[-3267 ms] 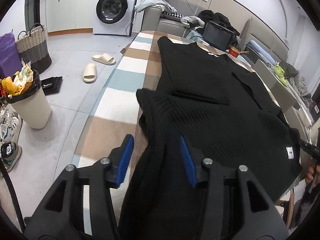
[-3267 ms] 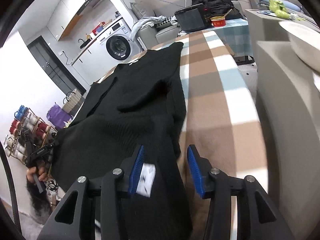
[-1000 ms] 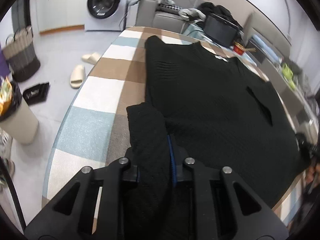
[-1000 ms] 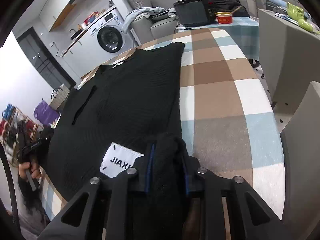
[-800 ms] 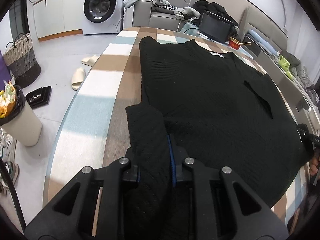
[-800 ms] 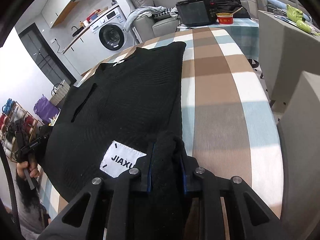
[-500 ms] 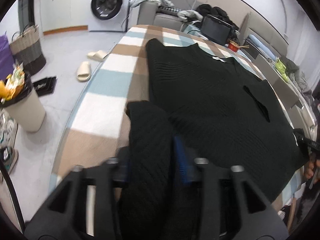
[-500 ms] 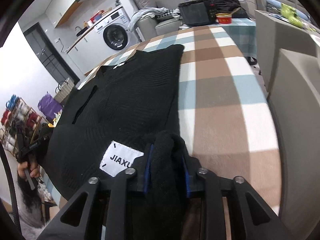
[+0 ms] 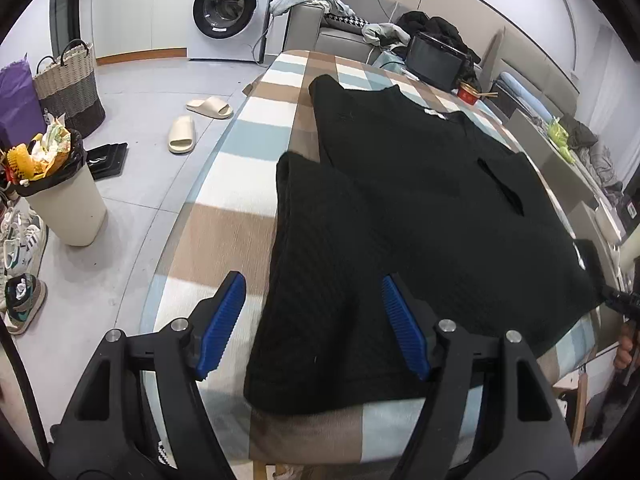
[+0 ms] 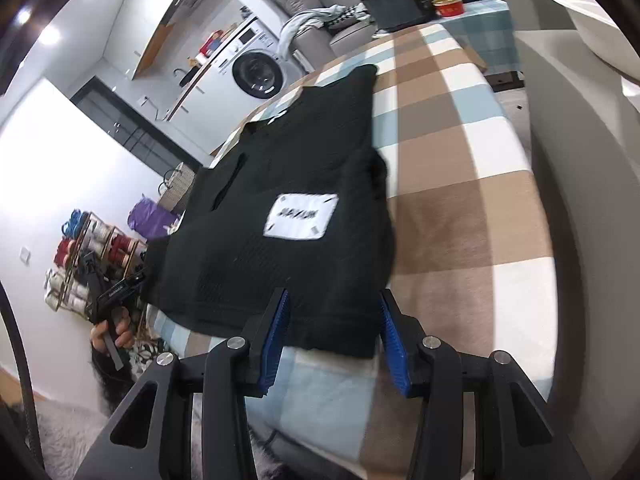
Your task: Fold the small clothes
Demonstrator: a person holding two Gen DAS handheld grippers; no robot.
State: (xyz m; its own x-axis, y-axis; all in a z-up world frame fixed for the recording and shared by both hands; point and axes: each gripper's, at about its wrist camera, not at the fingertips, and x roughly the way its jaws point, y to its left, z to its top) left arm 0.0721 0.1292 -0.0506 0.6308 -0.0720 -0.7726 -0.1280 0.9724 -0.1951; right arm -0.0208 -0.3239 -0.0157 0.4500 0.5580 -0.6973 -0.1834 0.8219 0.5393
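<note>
Garment: I see a black knit sweater [image 9: 420,208] lying flat on the bench [image 9: 224,240], which wears a checked cloth of brown, white and pale blue.
Long axis: it runs from my near edge of the bench toward the far edge. The neckline, with a small white tag [image 9: 434,113], sits at the far end and the hem at my near end.
Position on bench: the sweater covers the middle. Bare checked cloth shows along the left edge in my left view and along the right edge in my right view [image 10: 460,184].
Left-side fold: a sleeve or side panel [image 9: 320,264] is laid over the body on the left. Its own length runs the same way as the sweater and ends at the near edge.
Label: a white rectangular patch [image 10: 302,216] faces up on the right half near the hem. Its lettering is too blurred for me to read.
Left gripper [image 9: 314,322]: my blue fingers [image 9: 222,320] are spread wide and hold nothing. They sit low over the near edge, pointing along the sweater, with the folded panel's hem between them.
Right gripper [image 10: 332,336]: my fingers [image 10: 394,346] are parted and hold nothing. They are level with the near edge, and the right hem corner lies just ahead between them.
Left hand seen from right view: it grips the other tool's handle [image 10: 110,320] beyond the left near corner.
</note>
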